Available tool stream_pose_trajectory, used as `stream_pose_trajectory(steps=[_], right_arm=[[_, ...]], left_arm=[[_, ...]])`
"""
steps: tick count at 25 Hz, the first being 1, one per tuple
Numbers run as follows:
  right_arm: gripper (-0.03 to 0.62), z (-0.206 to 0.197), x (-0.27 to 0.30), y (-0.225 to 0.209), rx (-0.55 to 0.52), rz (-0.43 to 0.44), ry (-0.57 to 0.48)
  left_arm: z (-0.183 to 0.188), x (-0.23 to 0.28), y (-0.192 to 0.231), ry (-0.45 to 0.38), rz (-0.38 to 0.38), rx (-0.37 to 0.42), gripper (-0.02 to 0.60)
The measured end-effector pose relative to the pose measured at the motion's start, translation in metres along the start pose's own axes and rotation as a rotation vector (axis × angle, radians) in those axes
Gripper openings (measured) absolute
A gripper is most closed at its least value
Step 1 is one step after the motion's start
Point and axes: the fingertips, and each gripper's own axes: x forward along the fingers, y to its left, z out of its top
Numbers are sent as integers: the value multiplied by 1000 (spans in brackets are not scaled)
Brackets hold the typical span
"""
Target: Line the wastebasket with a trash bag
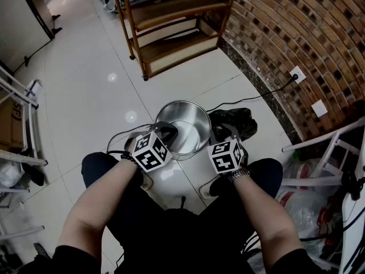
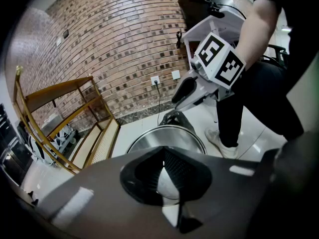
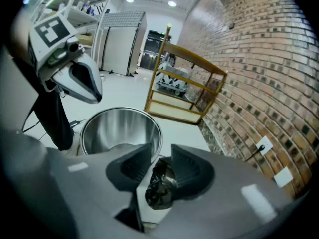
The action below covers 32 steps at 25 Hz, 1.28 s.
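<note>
Beside shiny round steel wastebasket (image 1: 197,121), right gripper (image 3: 160,156) pinching crumpled black plastic trash bag (image 3: 158,185), mostly hidden; left gripper (image 2: 163,156) closed, empty.

Glossy white tiled floor (image 1: 85,96) — a steel wastebasket (image 1: 188,117) stands on it; a crumpled black trash bag (image 1: 235,120) just beside; a wooden shelf unit (image 1: 171,33) beyond; a black cable (image 1: 256,97) trailing.

Upright, unlined steel wastebasket (image 1: 191,119); black trash bag (image 1: 242,120) crumpled beside.
</note>
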Motion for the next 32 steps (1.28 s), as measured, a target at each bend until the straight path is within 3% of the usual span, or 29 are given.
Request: stream_pose_trajectory(steps=[13, 28, 29, 32], right_arm=[[202, -74, 60, -52, -70, -128, 268], [201, -110, 112, -71, -114, -155, 406], [183, -111, 111, -72, -115, -160, 410], [44, -113, 108, -79, -112, -186, 414]], left_arm=[[15, 21, 7, -12, -14, -24, 2], [19, 29, 17, -27, -28, -91, 2], [18, 29, 18, -27, -27, -97, 2], [17, 27, 19, -29, -22, -103, 2]])
